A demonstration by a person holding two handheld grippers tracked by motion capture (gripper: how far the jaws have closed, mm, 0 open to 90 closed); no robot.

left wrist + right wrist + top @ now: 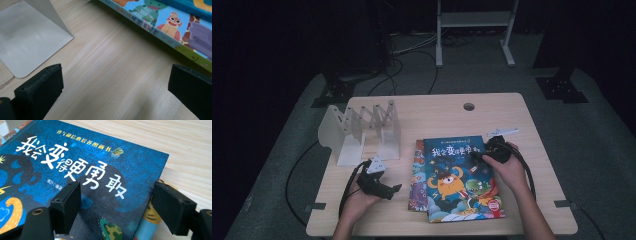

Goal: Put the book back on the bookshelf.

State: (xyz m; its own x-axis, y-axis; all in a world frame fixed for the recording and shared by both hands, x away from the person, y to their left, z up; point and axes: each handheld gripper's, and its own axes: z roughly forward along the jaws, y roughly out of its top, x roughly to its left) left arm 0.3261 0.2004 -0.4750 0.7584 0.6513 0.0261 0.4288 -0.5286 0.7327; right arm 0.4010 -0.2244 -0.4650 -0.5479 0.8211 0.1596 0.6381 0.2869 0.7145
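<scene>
Overhead and claw-mounted views of a book-handling step at a wooden counter [522, 130]. At the centre right of the high view lies a short stack of picture books: the blue book [461, 177], with white title characters and an orange cartoon monster on its cover, rests on top, and a second book [416, 182] shows from under its left edge. The right claw [488, 150] sits at the blue book's upper right corner; in the right gripper view its jaws stand apart, one over the cover below the title and the other just off the book's right edge, pinching nothing, so that the blue book [82, 177] lies flat and unheld between them. This straddling pose suggests a grip about to be taken on that edge, or one just let go; the pictures do not settle which. The left claw [395, 189] rests low in the left hand at the lower left of the high view, pointing toward the stack; in the left gripper view its jaws are spread wide over bare wood, with the second book [160, 25] across the upper right of the frame and a white base plate at the upper left. That plate belongs to the white book rack [362, 131], whose upright dividers stand at the upper left of the counter, probably the intended destination, which would explain why the idle left claw waits between rack and stack.
</scene>
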